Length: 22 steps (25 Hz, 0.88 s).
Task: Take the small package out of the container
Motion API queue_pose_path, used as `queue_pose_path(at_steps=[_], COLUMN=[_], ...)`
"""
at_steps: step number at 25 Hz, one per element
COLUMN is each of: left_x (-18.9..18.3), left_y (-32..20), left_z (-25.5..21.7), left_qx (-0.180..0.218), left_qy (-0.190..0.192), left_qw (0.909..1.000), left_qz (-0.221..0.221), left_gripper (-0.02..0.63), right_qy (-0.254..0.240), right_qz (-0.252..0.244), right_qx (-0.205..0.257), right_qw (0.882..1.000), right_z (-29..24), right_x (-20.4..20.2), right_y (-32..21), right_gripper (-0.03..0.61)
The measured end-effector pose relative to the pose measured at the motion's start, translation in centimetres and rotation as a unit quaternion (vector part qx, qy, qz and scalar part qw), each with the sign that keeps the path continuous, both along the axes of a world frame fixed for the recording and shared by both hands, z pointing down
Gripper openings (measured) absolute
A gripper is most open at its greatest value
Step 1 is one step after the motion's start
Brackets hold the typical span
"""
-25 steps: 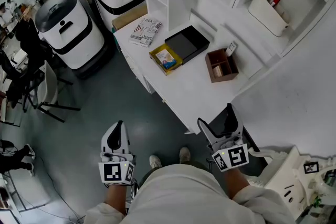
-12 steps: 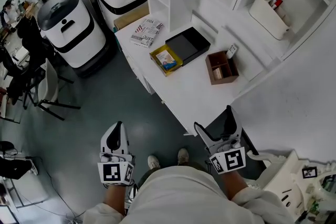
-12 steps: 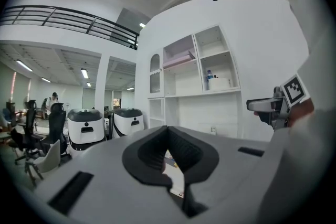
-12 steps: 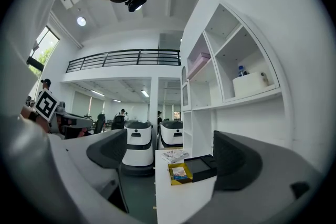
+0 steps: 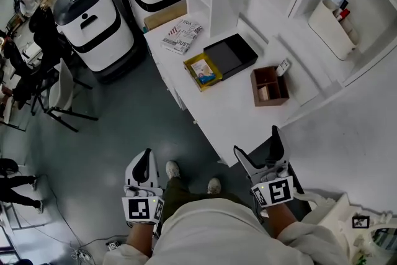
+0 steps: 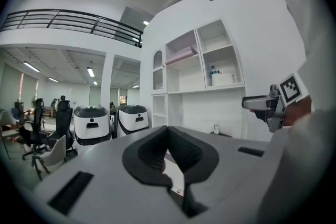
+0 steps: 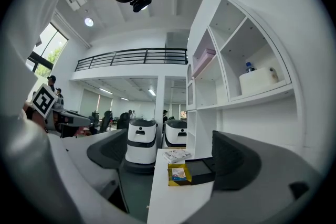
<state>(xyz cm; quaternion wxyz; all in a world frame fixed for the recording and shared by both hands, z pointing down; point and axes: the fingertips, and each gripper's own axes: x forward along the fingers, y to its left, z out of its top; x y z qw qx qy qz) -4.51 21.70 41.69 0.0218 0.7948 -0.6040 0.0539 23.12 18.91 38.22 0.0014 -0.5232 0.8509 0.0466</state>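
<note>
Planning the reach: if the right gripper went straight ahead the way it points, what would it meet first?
Probably the yellow box on the white table; it sits centred between the right gripper's open jaws, nothing nearer. Depth is unclear.

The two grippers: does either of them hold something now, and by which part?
Nothing is held. The left gripper is shut on nothing, and the right gripper stands open and empty. The small package lies untouched in the yellow container.
</note>
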Motion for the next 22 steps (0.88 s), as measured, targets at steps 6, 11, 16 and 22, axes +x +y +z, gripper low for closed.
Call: queue_pose_path(at_steps=[6,11,16,22], left_x=[-3.5,-6.5,-10.0,-14.7], left_y=[-4.7,-11.6,-18.5,-23.6], left_z=[1.8,2.0,0.7,0.6], left_qx=[-0.005,-0.007,-0.001,-0.011], left_qy=[0.016,0.02,0.02,0.017], left_qw=[0.9999,0.9992,0.9978,0.9956], left_qz=[0.003,0.033,0.063,0.092], left_gripper=[0.008,0.008,0.008,0.008], right_qy=[0.006,0.022,0.04,0.069], right_qz=[0.01,0.03,0.055,0.088], right_qx=[-0.003,-0.016,-0.032,-0.047], right_qw=[1.0,0.999,0.997,0.993], right_z=[0.9,1.7,1.9,2.8], right_x=[-3.0,-6.0,-8.8,-11.4], right_y=[-5.0,-10.6,-16.5,-22.0], right_gripper=[0.482,0.48,0.479,0.477])
